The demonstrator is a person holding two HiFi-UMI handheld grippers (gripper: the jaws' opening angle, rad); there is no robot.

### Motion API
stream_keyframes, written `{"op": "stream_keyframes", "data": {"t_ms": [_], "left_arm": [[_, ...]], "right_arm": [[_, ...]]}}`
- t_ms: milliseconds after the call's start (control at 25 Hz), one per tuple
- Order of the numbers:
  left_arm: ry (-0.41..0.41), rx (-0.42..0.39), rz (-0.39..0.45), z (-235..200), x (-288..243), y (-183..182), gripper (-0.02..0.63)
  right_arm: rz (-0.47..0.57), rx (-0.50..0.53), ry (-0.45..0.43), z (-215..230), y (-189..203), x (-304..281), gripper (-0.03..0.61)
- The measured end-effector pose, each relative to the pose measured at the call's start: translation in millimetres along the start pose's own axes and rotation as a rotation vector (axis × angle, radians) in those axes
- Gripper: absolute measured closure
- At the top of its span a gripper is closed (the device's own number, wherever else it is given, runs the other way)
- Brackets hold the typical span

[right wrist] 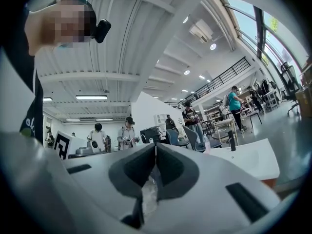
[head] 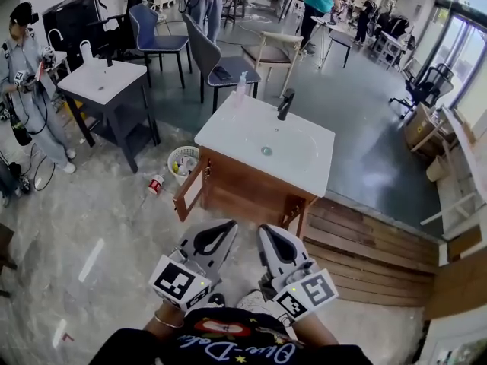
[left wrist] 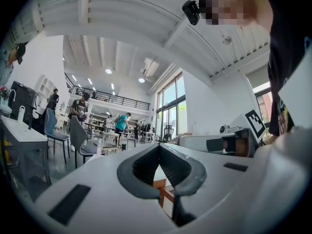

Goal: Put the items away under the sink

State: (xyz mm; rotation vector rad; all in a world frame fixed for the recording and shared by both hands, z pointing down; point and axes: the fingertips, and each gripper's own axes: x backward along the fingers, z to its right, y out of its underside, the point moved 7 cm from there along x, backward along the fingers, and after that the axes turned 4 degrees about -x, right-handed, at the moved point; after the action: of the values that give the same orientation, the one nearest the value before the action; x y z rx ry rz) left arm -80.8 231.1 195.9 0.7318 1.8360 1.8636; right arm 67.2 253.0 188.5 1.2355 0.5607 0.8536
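Left gripper and right gripper, both clenched on nothing, hang short of the sink cabinet; probably approach step, next needing opened jaws at the floor bottle near the basket, far left.

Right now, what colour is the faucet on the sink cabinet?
The faucet is black; the head view shows it best.

The left tongs and right tongs have white plastic shells with dark grey ribbed pads. Each carries a white cube with black square markers. The person wears a black shirt with pale script lettering and a thin bracelet.
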Motion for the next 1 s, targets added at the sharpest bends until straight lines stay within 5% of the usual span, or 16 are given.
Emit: {"op": "stream_keyframes", "data": {"t_ms": [1000], "left_arm": [[-0.085,-0.018,-0.034,-62,-81,1,0.606]], "right_arm": [[0.005,-0.049,-0.05,103,-26,-75,0.569]]}}
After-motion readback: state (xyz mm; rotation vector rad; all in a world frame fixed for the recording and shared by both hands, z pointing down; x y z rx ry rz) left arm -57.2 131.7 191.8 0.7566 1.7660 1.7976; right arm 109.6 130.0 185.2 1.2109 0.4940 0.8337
